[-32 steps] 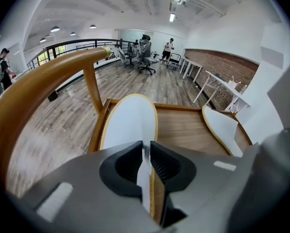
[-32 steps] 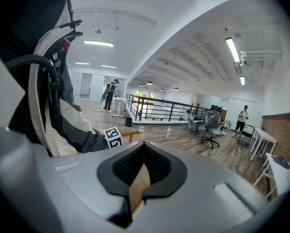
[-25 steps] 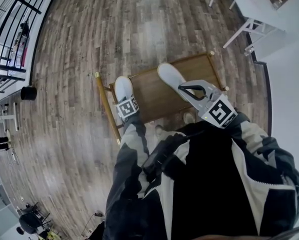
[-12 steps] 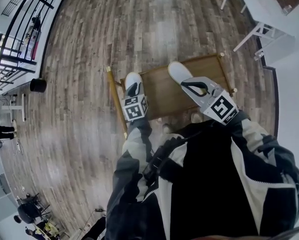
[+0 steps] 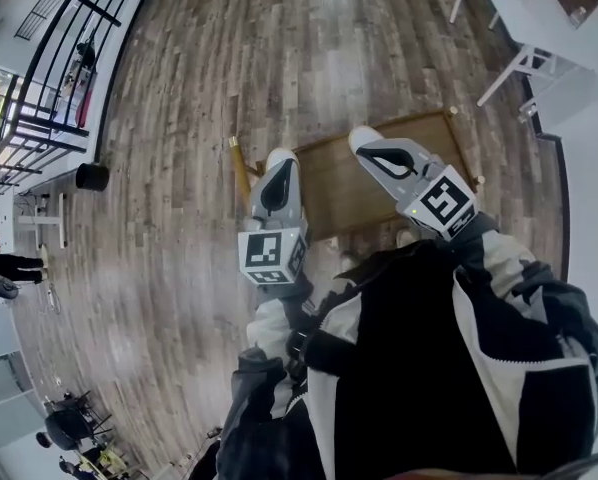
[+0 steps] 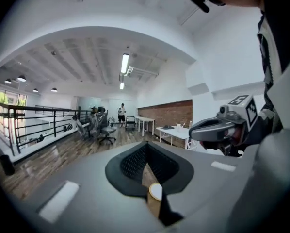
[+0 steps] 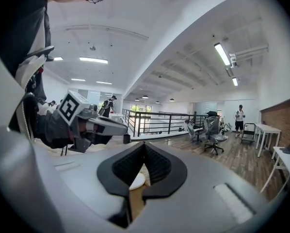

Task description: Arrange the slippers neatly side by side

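Wood-plank flooring fills the head view, and on it a low wooden desk with brass-tipped legs is seen, carrying both white slippers. Since a second ago the left gripper has been lifted well clear of the left slipper, which is left lying by the desk's left edge; the gripper's marker cube now looms far larger in the head view. Its jaws have just been closing and are now pressed together with nothing between them; only a sliver of wood and something pale below is glimpsed through the slit. The right slipper lies nearer the desk's middle, pointing much the same way as its mate but parted from it by a strip of bare wood. The release is judged to be done, so what remains is whether that gap should be narrowed. The right gripper is held above its slipper, jaws likewise closed and empty. Both grippers are carried almost level, pointed away from the body, so that railings and distant chairs are shown in the gripper views.
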The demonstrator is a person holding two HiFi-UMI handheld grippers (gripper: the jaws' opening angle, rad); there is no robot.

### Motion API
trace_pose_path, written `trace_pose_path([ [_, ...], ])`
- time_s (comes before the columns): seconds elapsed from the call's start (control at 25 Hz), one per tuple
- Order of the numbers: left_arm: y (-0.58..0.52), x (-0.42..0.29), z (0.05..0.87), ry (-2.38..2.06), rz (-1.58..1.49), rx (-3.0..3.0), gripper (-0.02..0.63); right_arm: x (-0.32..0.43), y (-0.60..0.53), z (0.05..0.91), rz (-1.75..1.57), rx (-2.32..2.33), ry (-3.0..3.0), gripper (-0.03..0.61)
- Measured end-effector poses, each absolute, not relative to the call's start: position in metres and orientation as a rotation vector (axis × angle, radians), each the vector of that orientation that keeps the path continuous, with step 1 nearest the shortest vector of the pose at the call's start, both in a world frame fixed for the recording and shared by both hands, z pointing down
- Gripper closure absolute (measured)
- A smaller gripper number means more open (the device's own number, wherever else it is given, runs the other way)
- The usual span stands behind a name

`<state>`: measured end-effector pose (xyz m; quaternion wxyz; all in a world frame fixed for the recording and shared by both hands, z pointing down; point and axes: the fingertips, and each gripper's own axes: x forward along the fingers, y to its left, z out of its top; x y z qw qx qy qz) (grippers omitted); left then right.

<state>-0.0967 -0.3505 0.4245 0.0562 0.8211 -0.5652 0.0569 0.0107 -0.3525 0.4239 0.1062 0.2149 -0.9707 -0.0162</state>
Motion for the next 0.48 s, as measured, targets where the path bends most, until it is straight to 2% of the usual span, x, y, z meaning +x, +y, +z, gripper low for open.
trace_pose_path([
  [0.48,-0.324,-0.094,0.389,-1.638,0.091,2.654,0.597,-0.009,-0.345,0.411,-0.026,0.707,-2.873,0.574],
])
